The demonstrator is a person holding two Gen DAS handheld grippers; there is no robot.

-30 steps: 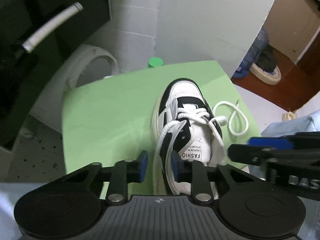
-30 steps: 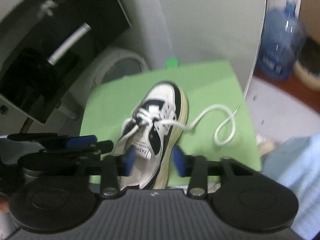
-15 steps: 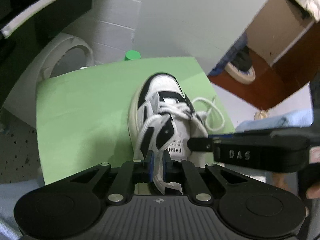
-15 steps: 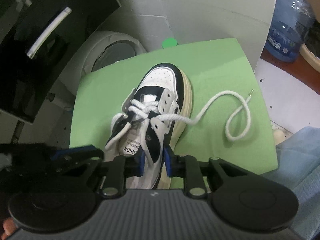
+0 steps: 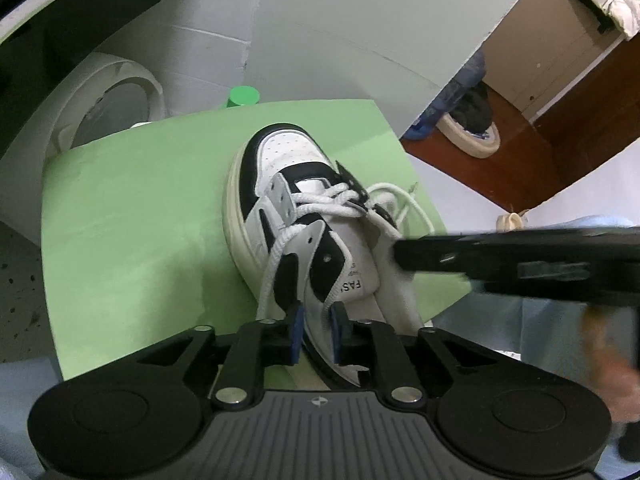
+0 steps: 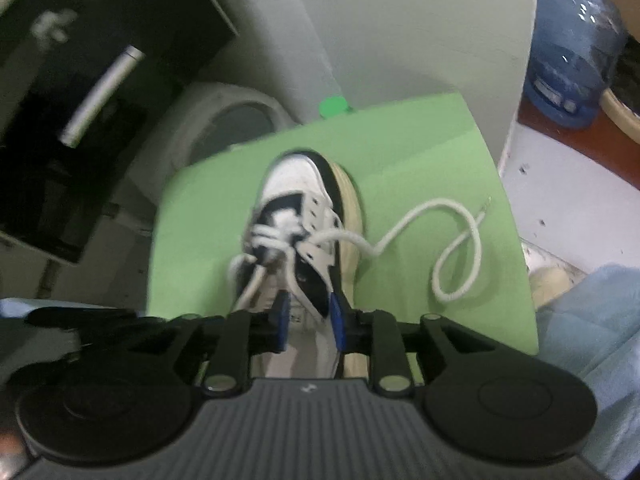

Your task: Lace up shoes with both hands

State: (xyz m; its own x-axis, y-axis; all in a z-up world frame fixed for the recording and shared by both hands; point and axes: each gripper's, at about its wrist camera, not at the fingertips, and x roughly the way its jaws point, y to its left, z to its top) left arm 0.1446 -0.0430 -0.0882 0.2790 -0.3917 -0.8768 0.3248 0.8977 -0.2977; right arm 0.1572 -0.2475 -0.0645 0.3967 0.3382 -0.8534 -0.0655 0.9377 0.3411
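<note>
The shoe (image 5: 304,236) is laid toe-away on the green surface (image 5: 132,216) so both laces can be reached. Left gripper (image 5: 316,334) and right gripper (image 6: 308,322) fingers have just been opening, nothing pinched.

The shoe (image 5: 304,240) stands on the mat (image 5: 132,220), toe towards the wall. Its loose lace (image 6: 456,248) lies on the mat, right of it.
</note>
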